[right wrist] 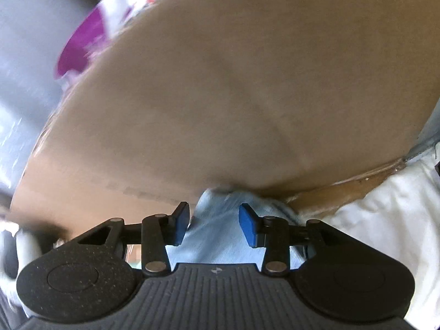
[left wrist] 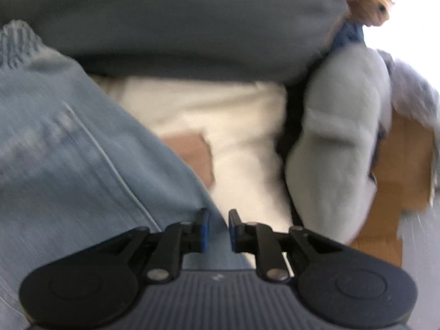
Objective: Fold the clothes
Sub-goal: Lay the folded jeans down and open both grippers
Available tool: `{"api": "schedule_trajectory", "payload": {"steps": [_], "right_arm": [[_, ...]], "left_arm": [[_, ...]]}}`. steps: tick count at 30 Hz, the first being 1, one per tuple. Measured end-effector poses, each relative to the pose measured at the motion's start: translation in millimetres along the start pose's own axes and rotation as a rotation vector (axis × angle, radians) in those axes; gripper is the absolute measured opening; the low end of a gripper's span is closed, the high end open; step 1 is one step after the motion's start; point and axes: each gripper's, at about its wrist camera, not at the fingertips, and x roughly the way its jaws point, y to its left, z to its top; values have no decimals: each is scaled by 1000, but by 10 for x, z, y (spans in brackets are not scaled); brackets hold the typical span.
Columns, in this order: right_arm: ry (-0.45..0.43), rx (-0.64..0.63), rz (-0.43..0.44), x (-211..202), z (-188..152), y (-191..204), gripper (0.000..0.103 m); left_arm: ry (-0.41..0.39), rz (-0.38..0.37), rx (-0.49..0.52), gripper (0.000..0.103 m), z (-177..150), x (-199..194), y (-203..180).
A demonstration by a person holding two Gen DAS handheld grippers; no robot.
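Both views motion-blurred, fisheye-bent at edges; glare blown white top right, left wrist view.

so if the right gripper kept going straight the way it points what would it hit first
Probably the light blue denim lying between the right gripper's open fingers, then the tan surface close behind; blur makes depth uncertain.

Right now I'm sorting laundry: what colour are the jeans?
Light, faded blue jeans; the left wrist view shows them best.

Tight quarters ahead of both grippers

Jeans crowd the left gripper; white cloth lies open ahead; a brown surface blocks the right gripper.
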Motion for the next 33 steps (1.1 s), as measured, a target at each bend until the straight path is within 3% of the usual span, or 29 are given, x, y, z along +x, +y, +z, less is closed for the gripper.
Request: {"api": "schedule_trajectory", "payload": {"steps": [3, 10, 15, 25, 33], "right_arm": [[40, -53, 3, -69, -68, 121, 47], [131, -254, 5, -167, -196, 586, 47], [167, -339, -5, -197, -366, 939, 47], [244, -646, -53, -292, -1108, 1659, 49], [342, -816, -82, -352, -1625, 2095, 52]], "left_arm": [[36, -1, 66, 15, -113, -6, -115], [116, -7, 355, 15, -233, -113, -492], [145, 49, 687, 16, -464, -228, -707], [184, 33, 1276, 17, -772, -149, -972], [206, -43, 1478, 17, -974, -100, -1029]]}}
